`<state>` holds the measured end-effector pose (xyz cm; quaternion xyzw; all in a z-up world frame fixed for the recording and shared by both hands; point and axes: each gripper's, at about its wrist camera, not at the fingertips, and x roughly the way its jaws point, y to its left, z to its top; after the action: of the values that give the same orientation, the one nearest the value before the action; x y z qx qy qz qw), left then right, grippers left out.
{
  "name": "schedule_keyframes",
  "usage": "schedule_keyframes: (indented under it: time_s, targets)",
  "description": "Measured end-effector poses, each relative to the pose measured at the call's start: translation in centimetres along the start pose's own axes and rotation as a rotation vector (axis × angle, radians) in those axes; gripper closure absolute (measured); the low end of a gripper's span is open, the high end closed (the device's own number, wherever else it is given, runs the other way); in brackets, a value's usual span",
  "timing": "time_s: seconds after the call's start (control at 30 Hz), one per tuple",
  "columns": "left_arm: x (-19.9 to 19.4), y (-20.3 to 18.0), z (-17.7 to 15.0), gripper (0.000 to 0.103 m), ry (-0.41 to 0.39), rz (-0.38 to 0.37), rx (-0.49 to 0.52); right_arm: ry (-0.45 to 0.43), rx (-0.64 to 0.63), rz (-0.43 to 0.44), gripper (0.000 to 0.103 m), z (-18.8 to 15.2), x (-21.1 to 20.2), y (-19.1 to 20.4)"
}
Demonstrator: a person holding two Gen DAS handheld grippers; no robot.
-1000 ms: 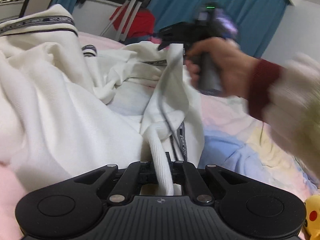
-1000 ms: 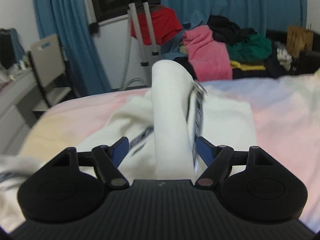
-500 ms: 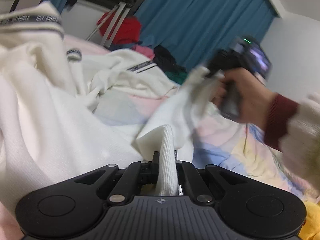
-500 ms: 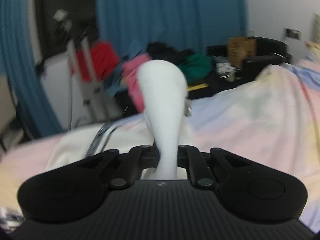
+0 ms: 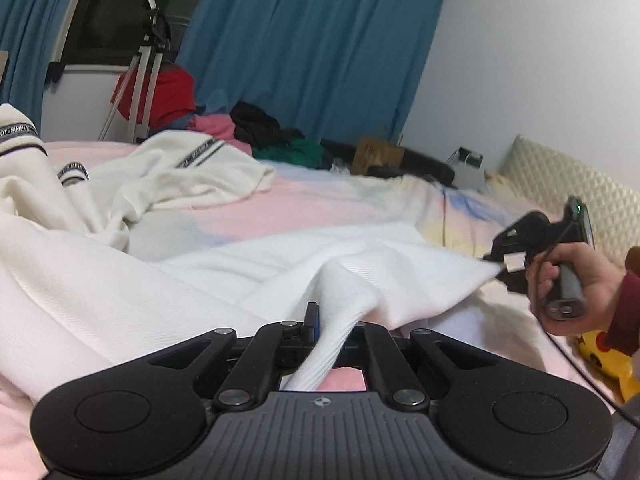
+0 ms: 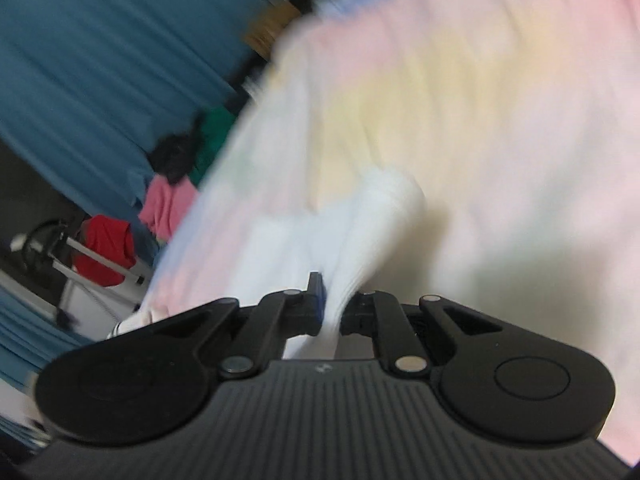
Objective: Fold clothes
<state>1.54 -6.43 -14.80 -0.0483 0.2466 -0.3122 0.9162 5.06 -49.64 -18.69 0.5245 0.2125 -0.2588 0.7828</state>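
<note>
Now, from the left wrist, the white garment (image 5: pixel 320 264) lies stretched across the bed (image 5: pixel 340 200), its long axis running left to right. The left gripper (image 5: pixel 334 322) pinches its ribbed hem; the right gripper (image 5: pixel 506 264), in a hand (image 5: pixel 576 280) held low, pulls its far corner. From the right wrist, blurred and tilted, that gripper (image 6: pixel 332 312) is clamped on white cloth above the bed.

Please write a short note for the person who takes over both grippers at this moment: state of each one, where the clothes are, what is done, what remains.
Left gripper: shut on the white garment's ribbed edge.
Right gripper: shut on another part of it, held out to the right above the bed; its view is blurred.
Done: the stretch between them is pulled fairly straight.
Left: the rest lies crumpled; no fold shows yet.
</note>
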Motion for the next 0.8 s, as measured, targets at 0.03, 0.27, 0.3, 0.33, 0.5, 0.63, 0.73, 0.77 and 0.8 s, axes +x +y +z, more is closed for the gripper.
schedule_keyframes:
  time_s: [0.03, 0.27, 0.3, 0.33, 0.5, 0.63, 0.73, 0.77, 0.8]
  targets:
    - [0.0, -0.1, -0.1, 0.100, 0.005, 0.007, -0.003, 0.041, 0.036, -0.002, 0.094, -0.3, 0.3, -0.9]
    - [-0.3, 1.4, -0.4, 0.090, 0.055, -0.010, -0.119, 0.090, -0.057, -0.010, 0.094, -1.2, 0.7, -0.6]
    - [-0.3, 1.6, -0.4, 0.082, 0.068, -0.007, -0.135, 0.093, -0.072, -0.018, 0.094, -1.4, 0.7, -0.6]
    - [-0.3, 1.8, -0.3, 0.077, 0.082, -0.004, -0.153, 0.095, -0.075, -0.024, 0.094, -1.5, 0.8, -0.7]
    - [-2.5, 4.3, 0.4, 0.027, 0.122, -0.002, -0.394, 0.092, -0.051, -0.024, 0.094, -0.9, 0.9, -1.3]
    - [-6.4, 9.1, -0.4, 0.020, 0.033, 0.015, -0.774, 0.059, -0.049, -0.022, 0.094, -0.6, 0.7, -1.3]
    - [-8.5, 14.3, -3.6, 0.022, -0.062, 0.034, -1.160, 0.019, -0.082, -0.031, 0.094, -0.4, 0.7, -0.7]
    - [-9.2, 15.9, -4.7, 0.024, -0.098, 0.039, -1.277, 0.006, -0.093, -0.034, 0.094, -0.3, 0.7, -0.5]
    - [-10.1, 17.2, -5.3, 0.024, -0.139, 0.071, -1.348, -0.007, -0.104, -0.036, 0.094, -0.2, 0.7, -0.3]
